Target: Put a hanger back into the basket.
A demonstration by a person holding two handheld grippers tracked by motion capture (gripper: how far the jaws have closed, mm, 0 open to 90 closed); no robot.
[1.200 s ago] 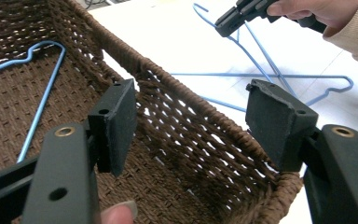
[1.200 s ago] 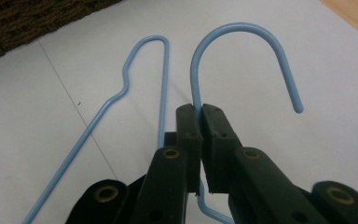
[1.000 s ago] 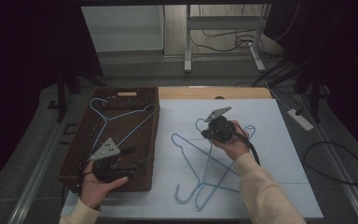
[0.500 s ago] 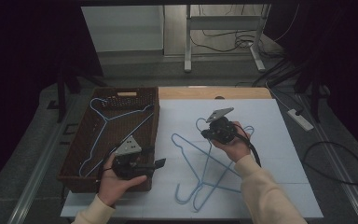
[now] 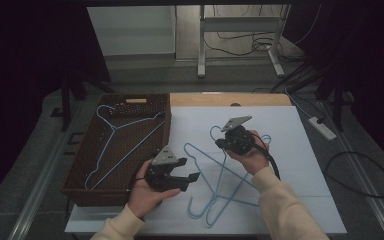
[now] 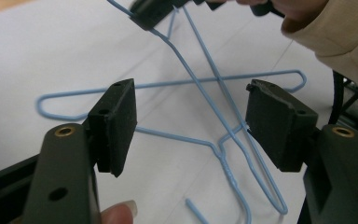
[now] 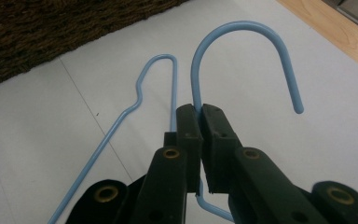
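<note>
At the far left of the table (image 5: pixel 300 125) sits a brown wicker basket (image 5: pixel 80 172) with one blue wire hanger (image 5: pixel 122 131) lying flat inside. Just right of the basket's near corner, the left claw (image 5: pixel 189 176) hovers with its jaws spread and nothing between them; in the left gripper view the pads (image 6: pixel 116 123) frame the tangle ahead without touching it. That tangle is a few more blue wire hangers (image 5: pixel 215 187) crossed over each other on the white sheet near the middle of the table. Further right, the right claw (image 5: pixel 222 142) is pressed together on the neck of one hanger, pinching it just below the hook (image 7: pixel 242 51), which curves free above the jaws in the right gripper view.

The hangers look light, thin and springy, and smooth enough to twist or slip in a pinch. Because they overlap, lifting one will likely drag its neighbours. The twisted neck under the hook seems the firmest place to grip; the second claw would do best steadying a shoulder or the long bottom bar.
</note>
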